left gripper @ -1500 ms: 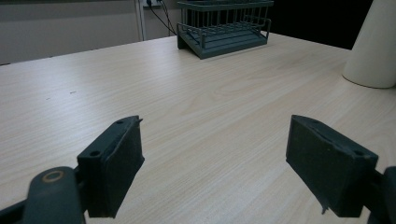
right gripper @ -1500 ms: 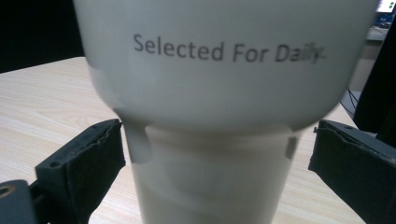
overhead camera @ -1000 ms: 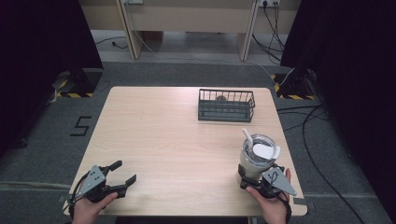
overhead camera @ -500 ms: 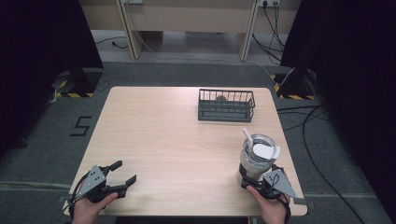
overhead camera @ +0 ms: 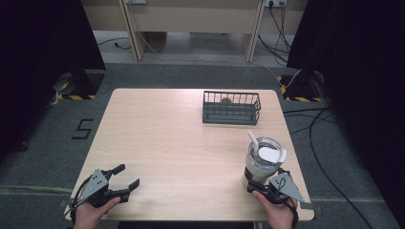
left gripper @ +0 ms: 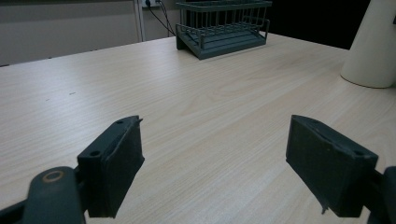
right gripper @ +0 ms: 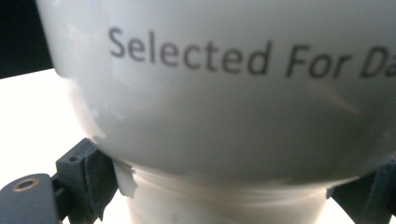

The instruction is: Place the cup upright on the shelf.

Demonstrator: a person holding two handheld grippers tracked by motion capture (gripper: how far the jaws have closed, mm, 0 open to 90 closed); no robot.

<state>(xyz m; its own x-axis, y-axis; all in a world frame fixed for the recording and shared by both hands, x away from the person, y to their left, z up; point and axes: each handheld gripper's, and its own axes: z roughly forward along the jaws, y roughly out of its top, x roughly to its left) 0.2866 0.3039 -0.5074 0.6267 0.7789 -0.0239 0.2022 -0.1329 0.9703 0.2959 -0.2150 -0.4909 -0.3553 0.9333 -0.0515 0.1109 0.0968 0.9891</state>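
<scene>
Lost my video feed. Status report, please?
Right gripper fingers shut on the tumbler base. Left gripper open, idle over the table. Tumbler upright with lid and straw. Wire basket well beyond, nothing blocking.

Right gripper (overhead camera: 261, 182) at tumbler (overhead camera: 263, 162) base; left gripper (overhead camera: 125, 177) apart, jaws spread.

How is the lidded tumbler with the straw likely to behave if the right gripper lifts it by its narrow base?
The tumbler is tall and widens above a narrow foot, so it is probably top-heavy and apt to tip. Its wall looks smooth and glossy in the right gripper view, so likely slippery. The right gripper has its jaws at that base; the straw may shift.
</scene>
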